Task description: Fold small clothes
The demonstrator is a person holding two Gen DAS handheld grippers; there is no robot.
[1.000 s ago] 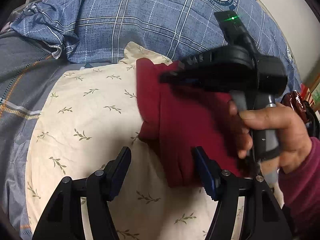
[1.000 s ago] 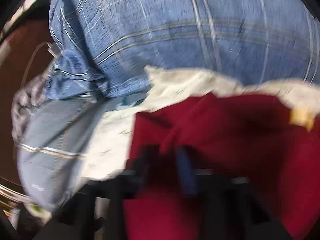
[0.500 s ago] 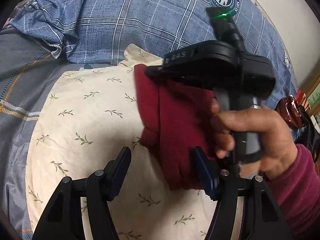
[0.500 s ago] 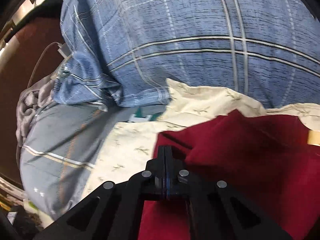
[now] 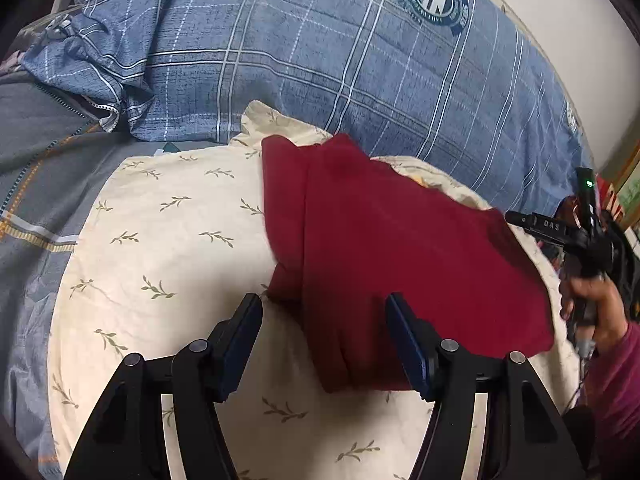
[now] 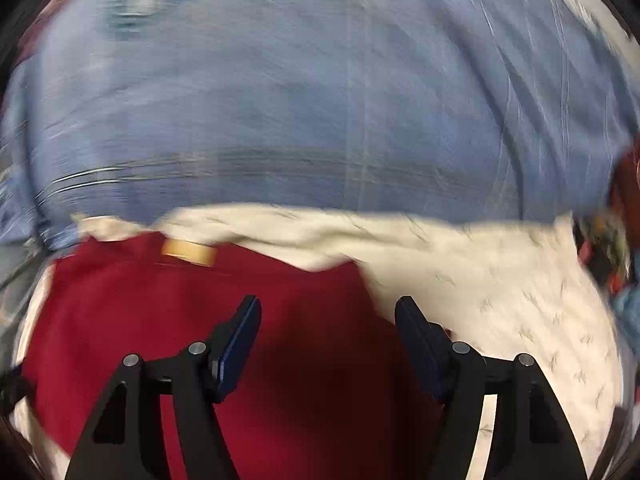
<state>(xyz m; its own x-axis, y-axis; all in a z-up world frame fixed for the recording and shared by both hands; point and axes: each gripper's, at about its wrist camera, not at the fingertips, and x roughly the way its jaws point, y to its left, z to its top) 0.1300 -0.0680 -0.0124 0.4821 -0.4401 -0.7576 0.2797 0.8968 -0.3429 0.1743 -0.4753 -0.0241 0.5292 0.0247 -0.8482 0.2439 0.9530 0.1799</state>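
Your left claw (image 5: 324,344) is spread wide and grips nothing; the near edge of the red garment (image 5: 400,248) lies between its fingers. Your right claw (image 6: 328,340) is just as wide apart and empty, hovering over the same garment in a blurred view. The garment lies folded on the cream leaf-print pillow (image 5: 168,240), a tan label (image 6: 190,251) at its far edge. Behind is a blue plaid duvet (image 5: 320,48).

red garment (image 5: 400,248), blue-plaid (white-lined) quilt (image 5: 320,48)
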